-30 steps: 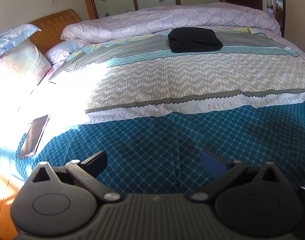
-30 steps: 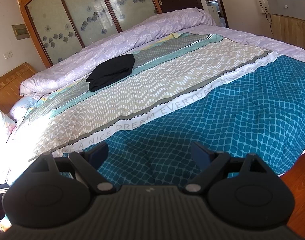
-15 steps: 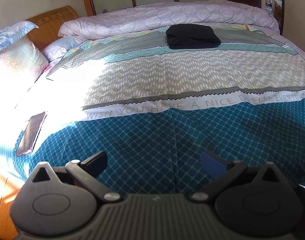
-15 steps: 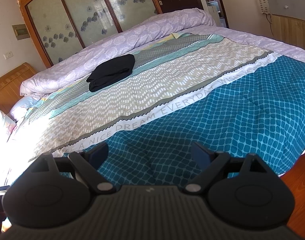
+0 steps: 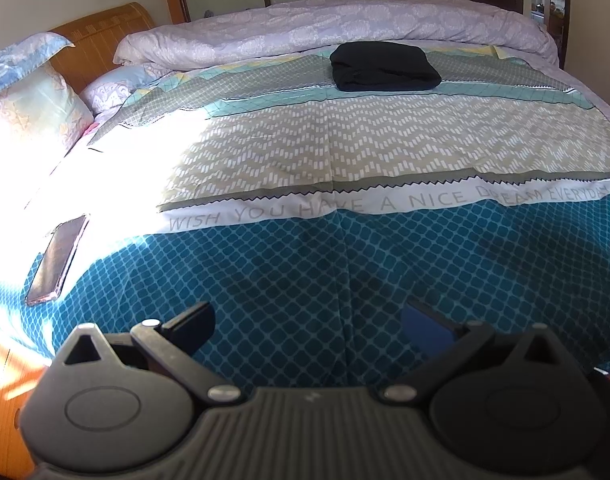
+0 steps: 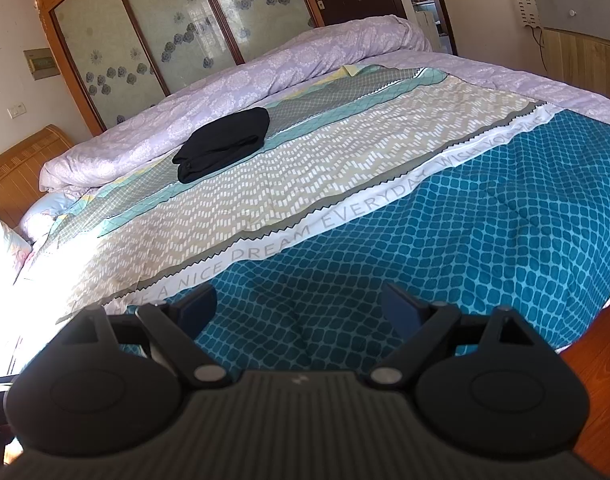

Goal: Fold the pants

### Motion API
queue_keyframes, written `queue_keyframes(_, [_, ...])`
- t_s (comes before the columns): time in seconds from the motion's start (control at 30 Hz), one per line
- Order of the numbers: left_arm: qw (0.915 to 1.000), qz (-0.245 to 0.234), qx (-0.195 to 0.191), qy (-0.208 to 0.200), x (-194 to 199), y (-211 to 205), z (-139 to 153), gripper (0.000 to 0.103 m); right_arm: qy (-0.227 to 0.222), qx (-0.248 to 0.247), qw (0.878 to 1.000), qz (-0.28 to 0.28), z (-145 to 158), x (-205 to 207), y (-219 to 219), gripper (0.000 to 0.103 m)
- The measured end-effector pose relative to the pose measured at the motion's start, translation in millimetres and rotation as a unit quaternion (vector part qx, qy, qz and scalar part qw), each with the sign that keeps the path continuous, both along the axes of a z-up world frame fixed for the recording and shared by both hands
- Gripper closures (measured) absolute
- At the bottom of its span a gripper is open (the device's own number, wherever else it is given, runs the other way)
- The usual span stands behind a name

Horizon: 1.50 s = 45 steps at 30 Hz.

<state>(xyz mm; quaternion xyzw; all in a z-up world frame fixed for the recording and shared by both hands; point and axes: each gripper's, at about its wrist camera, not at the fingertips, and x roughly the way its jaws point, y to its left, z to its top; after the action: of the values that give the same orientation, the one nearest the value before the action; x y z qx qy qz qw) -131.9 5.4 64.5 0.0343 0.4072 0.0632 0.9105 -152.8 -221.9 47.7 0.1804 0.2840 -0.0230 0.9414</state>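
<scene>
Black pants (image 5: 385, 66) lie folded in a compact bundle on the far side of the quilt (image 5: 305, 160), just before the rolled lilac duvet (image 5: 345, 24). Both grippers, left (image 5: 311, 322) and right (image 6: 299, 306), hover wide and empty over the near teal band, well apart from the pants. Beside the left lies a phone (image 5: 57, 260).

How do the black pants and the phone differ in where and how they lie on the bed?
The pants lie as a thick folded bundle on the far side, on the grey and mint stripes beside the rolled lilac duvet; the phone lies thin and flat near the close left edge.
The pants sit in shade; the phone catches bright sunlight.
Both rest on the patterned bedspread, clear of both open tongs.
</scene>
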Motion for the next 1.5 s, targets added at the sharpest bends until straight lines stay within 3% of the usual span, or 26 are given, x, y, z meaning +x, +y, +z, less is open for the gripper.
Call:
queue_keyframes(1.0, [1.0, 0.003, 0.006, -0.005, -0.7, -0.4, 0.7, 0.0, -0.001, -0.001, 1.0, -0.002, 0.2, -0.8, 0.7, 0.012])
queue_keyframes(1.5, [0.9991, 0.016, 0.036, -0.016, -0.3, 0.5, -0.5, 0.0, -0.002, -0.001, 1.0, -0.002, 0.3, -1.1, 1.0, 0.012])
